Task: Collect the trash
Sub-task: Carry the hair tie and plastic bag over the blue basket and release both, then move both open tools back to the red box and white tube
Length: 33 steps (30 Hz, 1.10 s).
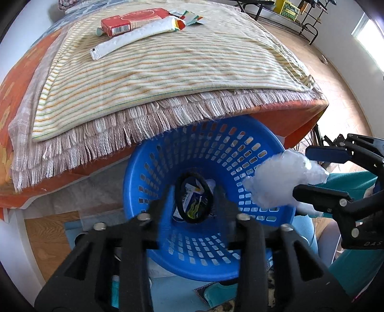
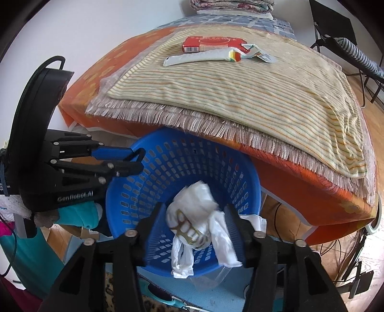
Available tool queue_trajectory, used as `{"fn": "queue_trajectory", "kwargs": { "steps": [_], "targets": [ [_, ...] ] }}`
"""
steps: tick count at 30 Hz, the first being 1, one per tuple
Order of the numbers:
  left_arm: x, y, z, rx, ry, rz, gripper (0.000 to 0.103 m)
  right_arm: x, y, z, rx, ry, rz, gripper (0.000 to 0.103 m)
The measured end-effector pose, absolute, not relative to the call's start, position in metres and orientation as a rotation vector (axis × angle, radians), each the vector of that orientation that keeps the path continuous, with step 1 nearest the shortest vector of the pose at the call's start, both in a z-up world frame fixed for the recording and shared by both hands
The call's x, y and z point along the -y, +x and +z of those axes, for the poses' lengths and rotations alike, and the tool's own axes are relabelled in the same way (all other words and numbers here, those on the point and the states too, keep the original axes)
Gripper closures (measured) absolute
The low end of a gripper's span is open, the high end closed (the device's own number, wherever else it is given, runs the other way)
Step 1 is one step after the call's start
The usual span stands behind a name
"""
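Trash: a crumpled white plastic bag (image 2: pixel 192 223) hangs between the right gripper (image 2: pixel 192 230) fingers over the blue basket (image 2: pixel 182 158) at lower centre, grasp loosened. Left gripper (image 1: pixel 192 204) is released, empty. Upper frame: striped cloth (image 1: pixel 168 69) with a red box (image 1: pixel 134 21) and white tube (image 1: pixel 134 36). Basket contents are blurred.

home bedroom: blanket-covered bed (image 2: pixel 240 96)

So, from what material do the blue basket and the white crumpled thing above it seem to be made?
The blue basket looks like moulded plastic: glossy and perforated with regular slots. The white crumpled thing seems to be a thin, translucent plastic bag, shiny and creased; it could also be film wrapping.
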State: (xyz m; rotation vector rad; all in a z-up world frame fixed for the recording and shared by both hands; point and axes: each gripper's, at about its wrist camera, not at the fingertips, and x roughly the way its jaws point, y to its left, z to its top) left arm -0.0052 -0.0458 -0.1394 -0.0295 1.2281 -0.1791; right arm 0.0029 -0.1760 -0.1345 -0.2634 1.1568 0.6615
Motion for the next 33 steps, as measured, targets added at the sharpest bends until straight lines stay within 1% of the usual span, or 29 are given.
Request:
{"fn": "queue_trajectory", "kwargs": {
  "steps": [4,6,7,8,11,17,25,33],
  "targets": [
    [0.043,-0.005,-0.139,-1.229,-0.037,-0.17,0.068,0.177,0.004,-0.133,-1.153,-0.26,0.65,0.044],
    [0.042,-0.004,-0.139,-1.232,-0.044,-0.168,0.061,0.178,0.005,-0.134,-1.155,-0.257,0.641,0.038],
    [0.041,-0.004,-0.138,-1.228,-0.042,-0.163,0.052,0.178,0.006,-0.134,-1.155,-0.257,0.636,0.035],
    [0.041,-0.004,-0.137,-1.224,-0.042,-0.157,0.048,0.179,0.006,-0.133,-1.153,-0.256,0.631,0.031],
    [0.038,-0.005,-0.135,-1.219,-0.05,-0.155,0.048,0.18,0.008,-0.132,-1.146,-0.257,0.619,0.024],
    [0.031,0.0,-0.127,-1.204,-0.064,-0.145,0.048,0.184,0.013,-0.126,-1.131,-0.24,0.594,0.017],
    [0.014,0.028,-0.101,-1.149,-0.085,-0.126,0.048,0.188,0.032,-0.112,-1.114,-0.193,0.569,0.013],
    [-0.009,0.065,-0.087,-1.14,-0.071,-0.118,0.048,0.187,0.054,-0.096,-1.119,-0.115,0.59,0.011]
  ]
}}
